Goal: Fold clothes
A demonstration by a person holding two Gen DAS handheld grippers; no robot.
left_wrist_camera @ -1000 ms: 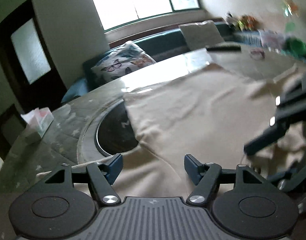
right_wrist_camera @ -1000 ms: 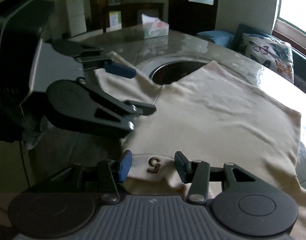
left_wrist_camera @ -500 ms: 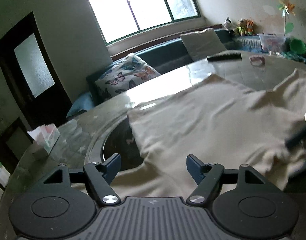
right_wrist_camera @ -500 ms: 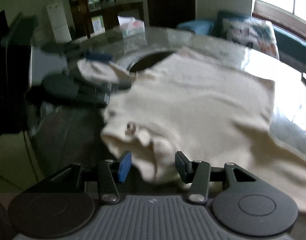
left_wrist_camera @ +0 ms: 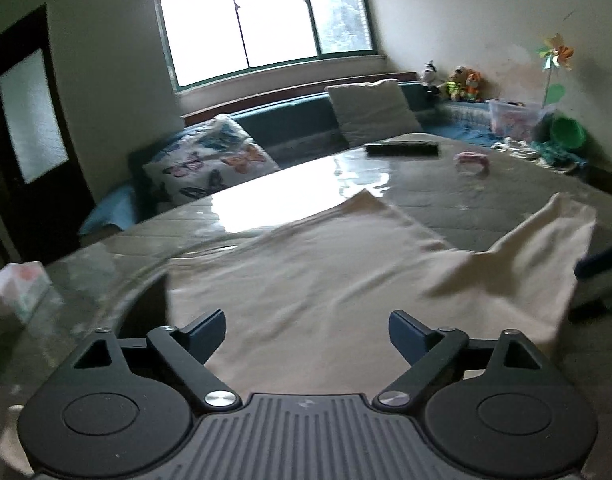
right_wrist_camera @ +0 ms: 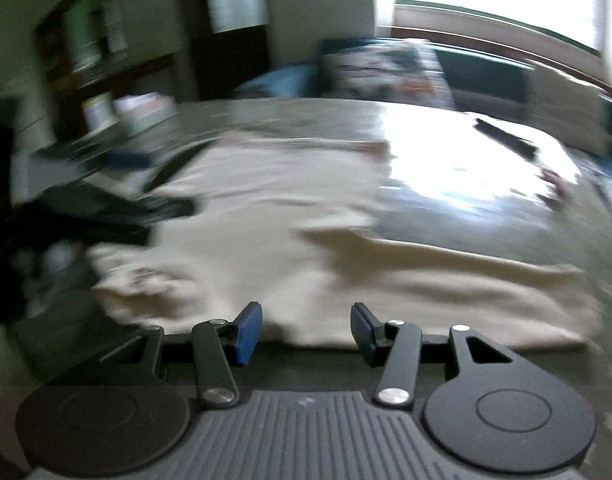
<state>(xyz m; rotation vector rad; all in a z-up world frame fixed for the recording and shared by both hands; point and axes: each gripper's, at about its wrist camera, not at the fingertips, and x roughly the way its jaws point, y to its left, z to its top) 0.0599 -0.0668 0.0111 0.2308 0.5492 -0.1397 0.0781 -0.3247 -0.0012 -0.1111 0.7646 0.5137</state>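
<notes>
Lying on table (left_wrist_camera: 505, 184): cream shirt (left_wrist_camera: 325, 280)

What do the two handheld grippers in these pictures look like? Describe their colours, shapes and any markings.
The left gripper and the right gripper look alike. Each has black link arms with silver rivets, two round black discs at the sides, and a grey ribbed plate in the middle with a small pale mark. The fingertips carry blue pads. No cables, sleeves or hands show.

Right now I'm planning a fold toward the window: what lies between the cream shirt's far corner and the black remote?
Only bare glossy tabletop lies between the cream shirt and the black remote, as the left wrist view shows.
</notes>
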